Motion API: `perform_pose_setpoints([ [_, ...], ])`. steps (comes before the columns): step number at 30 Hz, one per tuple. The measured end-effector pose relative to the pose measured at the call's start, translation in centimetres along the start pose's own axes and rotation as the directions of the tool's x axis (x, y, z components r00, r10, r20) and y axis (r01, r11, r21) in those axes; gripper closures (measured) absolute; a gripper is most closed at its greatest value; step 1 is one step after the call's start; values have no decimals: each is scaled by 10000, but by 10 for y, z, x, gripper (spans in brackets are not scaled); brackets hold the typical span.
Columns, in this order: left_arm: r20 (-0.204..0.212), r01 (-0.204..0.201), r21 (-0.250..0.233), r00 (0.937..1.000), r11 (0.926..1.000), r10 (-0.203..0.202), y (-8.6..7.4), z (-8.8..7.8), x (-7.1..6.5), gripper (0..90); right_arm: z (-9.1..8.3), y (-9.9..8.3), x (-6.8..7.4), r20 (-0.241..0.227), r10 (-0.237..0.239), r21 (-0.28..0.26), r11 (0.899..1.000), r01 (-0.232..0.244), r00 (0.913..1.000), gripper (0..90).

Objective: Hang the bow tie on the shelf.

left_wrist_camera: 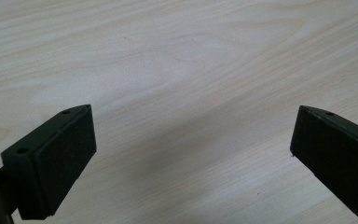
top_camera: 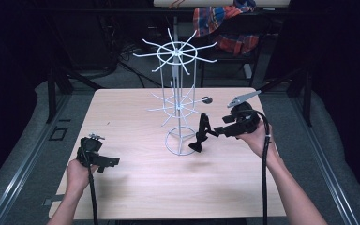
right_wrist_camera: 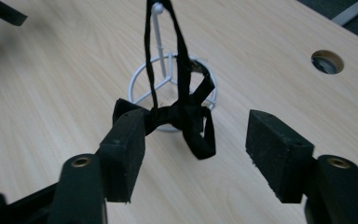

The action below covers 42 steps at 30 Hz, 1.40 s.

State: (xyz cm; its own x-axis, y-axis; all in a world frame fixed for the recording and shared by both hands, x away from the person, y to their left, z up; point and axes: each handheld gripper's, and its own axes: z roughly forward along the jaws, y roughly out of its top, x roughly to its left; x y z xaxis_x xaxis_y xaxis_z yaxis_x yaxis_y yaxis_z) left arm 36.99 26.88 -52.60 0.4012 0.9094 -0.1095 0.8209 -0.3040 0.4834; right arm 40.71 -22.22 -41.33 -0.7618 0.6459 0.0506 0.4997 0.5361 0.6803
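Right gripper view shows the black bow tie hanging by its strap from a prong of the white wire rack, and with the right gripper fingers released, one still near the bow, pulling away carelessly could snag it off.

You are holding your left gripper low at near left, jaws wide; your right gripper is gaping at centre right.

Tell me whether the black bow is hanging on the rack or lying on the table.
Hanging: the bow dangles by its strap from a rack arm, above the table.
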Motion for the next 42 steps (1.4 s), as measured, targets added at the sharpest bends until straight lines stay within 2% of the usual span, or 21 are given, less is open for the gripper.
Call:
perform_pose_setpoints([
  [8, 8, -37, -23, 10000, 10000, 37, 1, 0, -1, 1, -5, -7, 3, -109, 8, 214, 9998, -6, 9999, 299],
  [10, 7, -57, -25, 10000, 10000, 57, 1, 0, -1, 0, -5, -8, 5, -188, 56, 481, 9988, -47, 9998, 238],
  [15, 44, -75, -10, 10000, 10000, 75, 1, 1, -2, 1, -1, -17, 8, -195, 16, 935, 9956, 2, 9998, 174],
  [24, 74, -91, -15, 9999, 10000, 91, 1, 0, -3, 0, 2, -32, 14, -209, 95, 1176, 9930, -70, 9997, 110],
  [33, 64, -179, 43, 9998, 9998, 179, 2, 2, -3, 0, 14, -43, 20, -497, 107, 1820, 9833, -15, 9987, 34],
  [37, 98, -129, 17, 9999, 9999, 128, 2, 1, -4, 1, 18, -44, 25, -519, 52, 1898, 9818, 48, 9986, 9],
  [42, 123, -144, 15, 9998, 9999, 144, 2, 0, -3, 0, 23, -50, 30, -548, -56, 2282, 9735, 179, 9985, 0],
])
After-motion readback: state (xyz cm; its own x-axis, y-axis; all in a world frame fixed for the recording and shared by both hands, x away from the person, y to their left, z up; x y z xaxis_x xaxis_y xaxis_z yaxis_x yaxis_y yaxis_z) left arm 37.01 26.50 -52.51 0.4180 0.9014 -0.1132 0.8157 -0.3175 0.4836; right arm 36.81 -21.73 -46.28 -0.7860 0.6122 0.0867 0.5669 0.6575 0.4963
